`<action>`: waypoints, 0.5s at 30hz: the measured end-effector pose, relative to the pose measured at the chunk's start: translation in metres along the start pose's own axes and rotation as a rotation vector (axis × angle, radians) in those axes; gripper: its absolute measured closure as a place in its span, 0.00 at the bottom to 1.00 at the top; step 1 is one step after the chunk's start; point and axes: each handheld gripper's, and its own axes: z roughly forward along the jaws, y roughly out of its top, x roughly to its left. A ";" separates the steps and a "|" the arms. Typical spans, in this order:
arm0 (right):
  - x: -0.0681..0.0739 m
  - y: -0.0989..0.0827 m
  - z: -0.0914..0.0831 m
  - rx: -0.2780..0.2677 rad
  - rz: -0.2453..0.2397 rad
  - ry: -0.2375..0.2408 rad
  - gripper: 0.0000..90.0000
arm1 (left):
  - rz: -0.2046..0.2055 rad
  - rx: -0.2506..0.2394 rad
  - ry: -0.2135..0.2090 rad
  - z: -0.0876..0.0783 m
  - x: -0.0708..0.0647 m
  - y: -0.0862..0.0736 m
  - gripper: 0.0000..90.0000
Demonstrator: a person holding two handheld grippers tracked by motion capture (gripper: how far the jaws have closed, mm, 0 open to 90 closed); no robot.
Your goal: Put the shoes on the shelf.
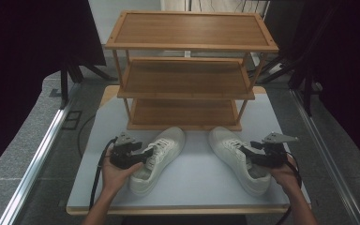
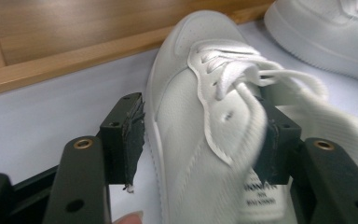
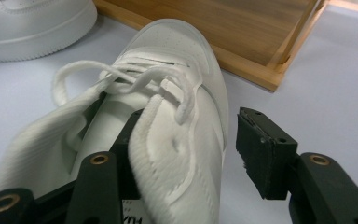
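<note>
Two white lace-up sneakers stand on the pale table (image 1: 194,180) in front of a wooden rack. My left gripper (image 1: 146,153) straddles the outer side wall of the left sneaker (image 1: 169,140). In the left gripper view (image 2: 207,119) one pad (image 2: 131,135) stands just outside the sole of that sneaker (image 2: 191,60), and the other jaw reaches inside the collar. My right gripper (image 1: 249,152) straddles the outer wall of the right sneaker (image 1: 227,143). In the right gripper view (image 3: 196,128) a clear gap separates the outer pad (image 3: 261,149) from this sneaker (image 3: 177,51).
The three-tier wooden shoe rack (image 1: 187,47) stands at the back of the table, its bottom shelf just beyond the sneakers' toes. Its base board (image 2: 74,58) (image 3: 256,70) lies close ahead of each gripper. Dark stands and metal rails flank the table.
</note>
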 end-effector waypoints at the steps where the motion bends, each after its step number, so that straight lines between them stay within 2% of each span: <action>1: -0.002 -0.001 0.003 -0.004 0.000 0.009 0.56 | 0.009 0.007 0.008 0.004 -0.001 0.000 0.51; 4: -0.002 -0.004 0.008 -0.017 0.001 0.015 0.65 | 0.001 0.013 -0.015 0.005 0.002 -0.002 0.58; 6: -0.003 -0.004 0.008 -0.024 -0.001 0.017 0.70 | 0.000 0.021 -0.014 0.007 0.003 -0.002 0.64; 9: -0.004 -0.005 0.008 -0.018 0.005 0.000 0.78 | 0.033 0.019 -0.010 0.007 0.000 -0.003 0.77; 10: -0.004 -0.005 0.008 -0.018 0.005 0.000 0.78 | 0.033 0.019 -0.010 0.007 0.000 -0.003 0.80; 11: -0.003 -0.004 0.008 -0.012 0.006 -0.007 0.80 | 0.054 0.021 0.005 0.007 -0.002 -0.002 0.80; 12: -0.003 -0.004 0.009 -0.003 0.003 -0.017 0.84 | 0.077 0.019 0.026 0.007 -0.005 -0.002 0.86; 15: -0.003 -0.004 0.009 -0.001 0.003 -0.020 0.88 | 0.085 0.010 0.027 0.006 -0.005 -0.002 0.89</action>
